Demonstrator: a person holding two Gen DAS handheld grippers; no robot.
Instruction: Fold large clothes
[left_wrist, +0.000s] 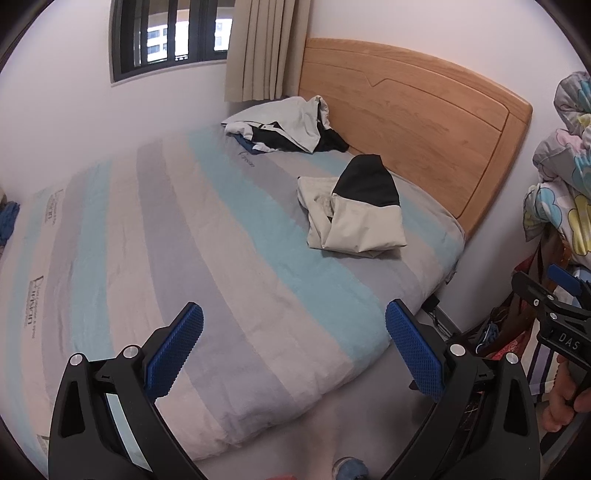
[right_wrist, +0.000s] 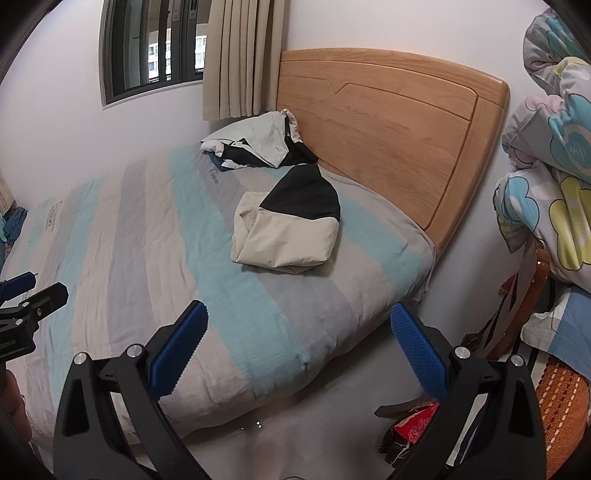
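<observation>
Cream and black cloth makes up the folded jacket (left_wrist: 354, 214), which lies as a compact, slightly puffy bundle on the striped bed (left_wrist: 207, 266) near the wooden headboard (left_wrist: 417, 122); its edges are rounded and not crisp, yet the sleeves appear tucked in, so I judge this garment done. Behind it, in the corner under the curtain (left_wrist: 258, 48), a crumpled heap of clothes (left_wrist: 284, 125) sits unfolded; pale grey-white fabric lies over black and a scrap of blue, and it may hold one garment or several, since the folds hide where one ends. That heap is what remains, so the task looks roughly half finished at best.

The left gripper (left_wrist: 293, 350) hangs above the near edge of the mattress with its jaws spread wide and nothing between them; the right gripper (right_wrist: 299, 350) is likewise wide apart and empty; both are well apart from either garment. The pads (left_wrist: 175, 350) are blue rubber with a fine knobbed grid, set on matte black plastic arms with silver bolts.

The bed cover is soft, faintly wrinkled cotton in bands of teal, grey and off-white; the jacket cloth looks smooth and thin, likely slippery to pinch; a flowered quilt (right_wrist: 554, 166) is bundled at the right.
</observation>
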